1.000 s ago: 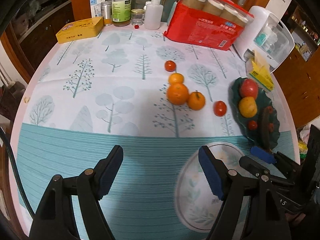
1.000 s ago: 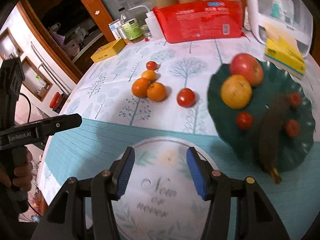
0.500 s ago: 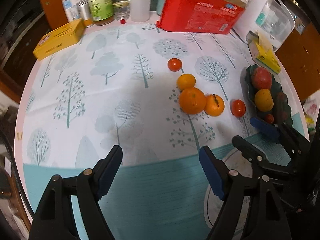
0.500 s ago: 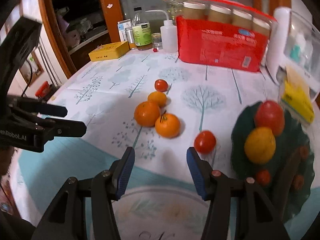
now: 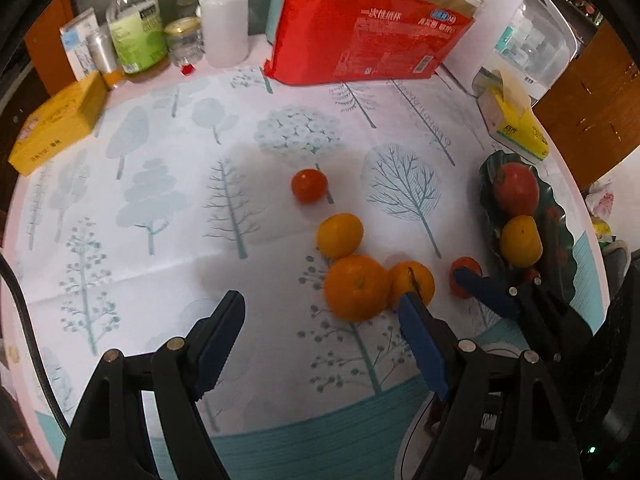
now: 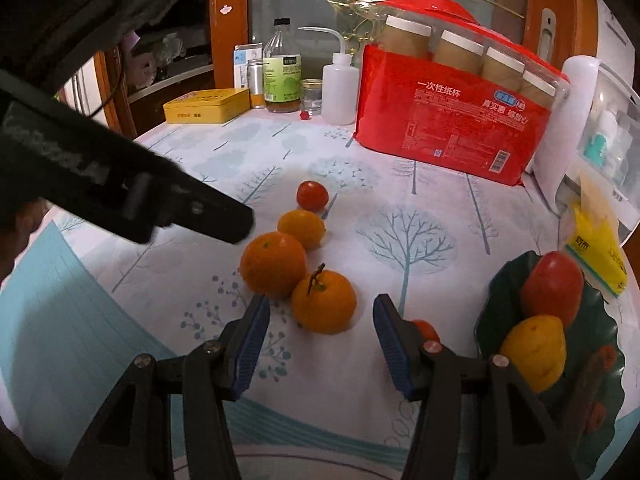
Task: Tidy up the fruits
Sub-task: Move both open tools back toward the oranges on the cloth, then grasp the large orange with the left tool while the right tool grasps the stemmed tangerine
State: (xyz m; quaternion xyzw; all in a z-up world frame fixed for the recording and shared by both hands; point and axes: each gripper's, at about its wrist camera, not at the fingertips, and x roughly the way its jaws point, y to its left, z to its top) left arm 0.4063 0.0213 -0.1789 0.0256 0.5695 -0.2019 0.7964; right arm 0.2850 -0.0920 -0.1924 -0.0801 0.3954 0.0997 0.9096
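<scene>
Five loose fruits sit mid-frame in the left wrist view, and the left gripper (image 5: 320,320) hangs wide and empty at lower centre, its right pad just in front of the big orange (image 5: 356,287). Best to centre on that orange before squeezing, clear of its neighbours. Green plate (image 5: 489,168) waits at right edge.

Right wrist view: right gripper (image 6: 320,322) half-spread, empty, the stemmed orange (image 6: 324,301) just beyond its tips. Straddle it squarely, then carry it to the plate (image 6: 490,308), lower right.
</scene>
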